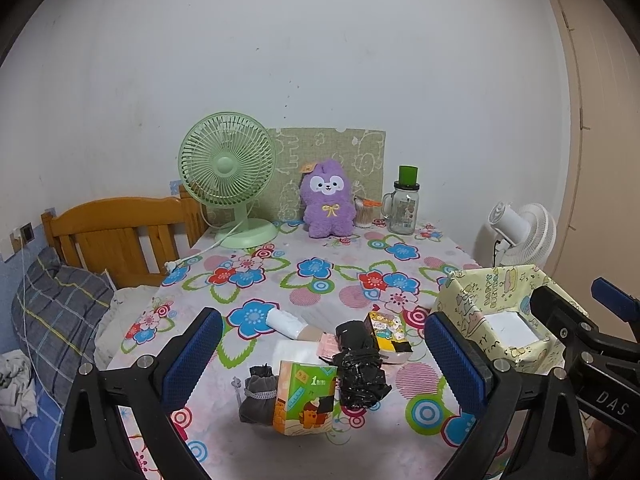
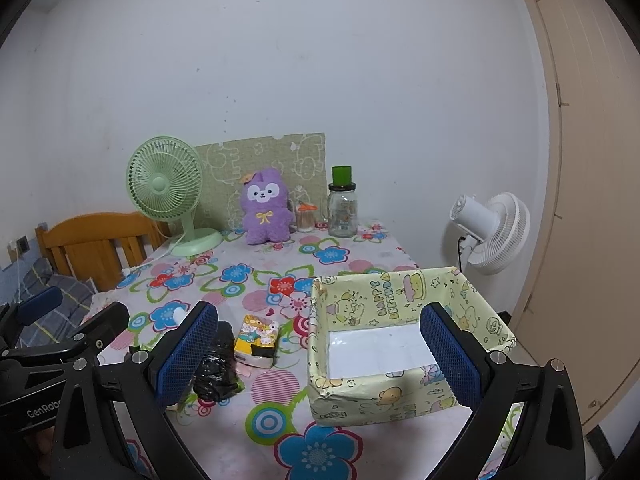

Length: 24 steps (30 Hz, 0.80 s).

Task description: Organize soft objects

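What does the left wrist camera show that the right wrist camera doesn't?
Only the left wrist view shows the grey pouch, the green tissue pack and the white roll in full. Only the right wrist view shows the whole box and its bare white floor. Both show the black bag, yellow pack, purple plush and green fan. Both grippers are open.

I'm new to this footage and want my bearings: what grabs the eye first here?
The purple plush toy sits at the table's far edge beside a green desk fan. Nearer lies a cluster of small soft items around a black bundle. The open yellow birthday-paper box stands to their right.
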{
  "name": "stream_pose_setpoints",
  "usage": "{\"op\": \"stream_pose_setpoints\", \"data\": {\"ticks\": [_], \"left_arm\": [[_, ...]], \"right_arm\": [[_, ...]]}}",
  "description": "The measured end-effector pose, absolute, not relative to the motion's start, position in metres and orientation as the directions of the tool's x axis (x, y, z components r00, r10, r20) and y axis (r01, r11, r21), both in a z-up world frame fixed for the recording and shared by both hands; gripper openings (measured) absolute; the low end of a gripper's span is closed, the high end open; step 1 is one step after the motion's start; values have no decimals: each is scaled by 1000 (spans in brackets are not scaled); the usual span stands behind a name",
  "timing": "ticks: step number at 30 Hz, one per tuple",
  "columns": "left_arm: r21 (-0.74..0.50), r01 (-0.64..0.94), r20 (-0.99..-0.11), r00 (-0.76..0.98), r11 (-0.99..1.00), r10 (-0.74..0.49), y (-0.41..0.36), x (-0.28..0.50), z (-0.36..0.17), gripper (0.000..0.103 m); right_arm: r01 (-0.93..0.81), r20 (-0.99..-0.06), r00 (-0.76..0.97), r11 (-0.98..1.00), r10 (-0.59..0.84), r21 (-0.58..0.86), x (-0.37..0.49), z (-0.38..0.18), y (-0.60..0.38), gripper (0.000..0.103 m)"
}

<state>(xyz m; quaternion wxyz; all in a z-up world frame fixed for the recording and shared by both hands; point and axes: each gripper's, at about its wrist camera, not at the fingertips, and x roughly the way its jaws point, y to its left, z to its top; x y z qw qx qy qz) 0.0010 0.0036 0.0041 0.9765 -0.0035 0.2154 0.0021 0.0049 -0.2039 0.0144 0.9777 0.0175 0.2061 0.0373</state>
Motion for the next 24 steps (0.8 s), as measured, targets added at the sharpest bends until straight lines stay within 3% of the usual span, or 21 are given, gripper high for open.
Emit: {"op": "stream_pose_setpoints", "data": {"ticks": [24], "left_arm": [[-12,-7,-426,905,1000,1,4,2,2,101]], "right_arm": [[-60,-401,913,997,76,52,4,16,-203,102]]}}
